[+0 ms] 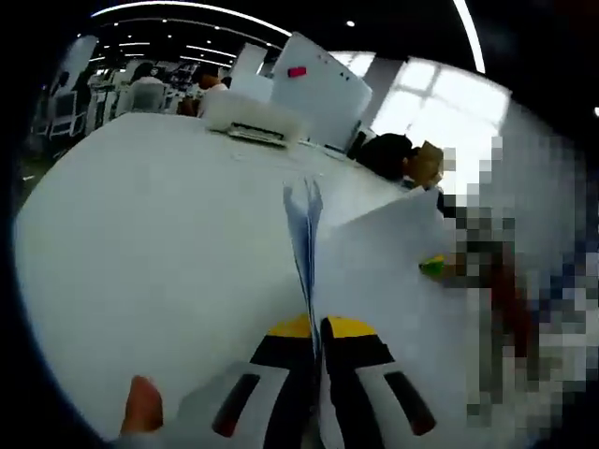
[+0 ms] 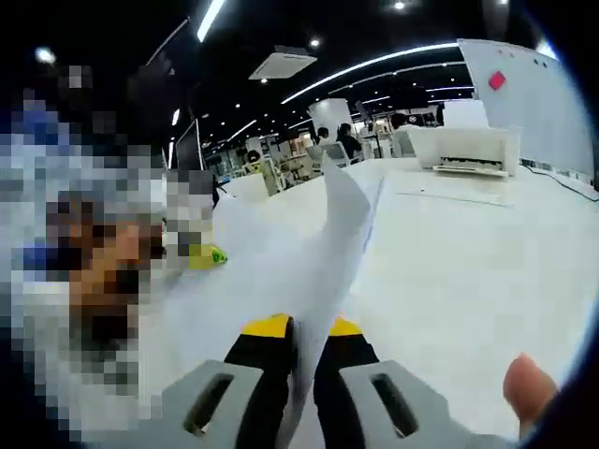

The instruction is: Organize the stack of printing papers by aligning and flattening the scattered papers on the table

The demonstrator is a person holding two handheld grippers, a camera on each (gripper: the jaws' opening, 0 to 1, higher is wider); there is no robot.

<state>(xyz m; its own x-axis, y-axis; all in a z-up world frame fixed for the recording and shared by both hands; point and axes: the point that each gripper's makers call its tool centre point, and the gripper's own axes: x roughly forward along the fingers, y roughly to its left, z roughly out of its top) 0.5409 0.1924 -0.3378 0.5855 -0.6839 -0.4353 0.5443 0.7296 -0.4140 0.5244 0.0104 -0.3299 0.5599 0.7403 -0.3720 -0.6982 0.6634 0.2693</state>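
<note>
Clearly I am mid-task: the papers (image 1: 374, 271) are gathered and lifted edge-on off the desk (image 1: 159, 253), pinched from both ends, so aligning seems under way, while laying them flat is still left. My left hand-held gripper (image 1: 316, 329) has its jaws pressed together on the sheets' near edge. My right hand-held gripper (image 2: 304, 327) likewise clamps the papers (image 2: 318, 253), which rise between its jaws above the desk (image 2: 468, 271). How square the edges are, I cannot quite tell from these warped views.
</note>
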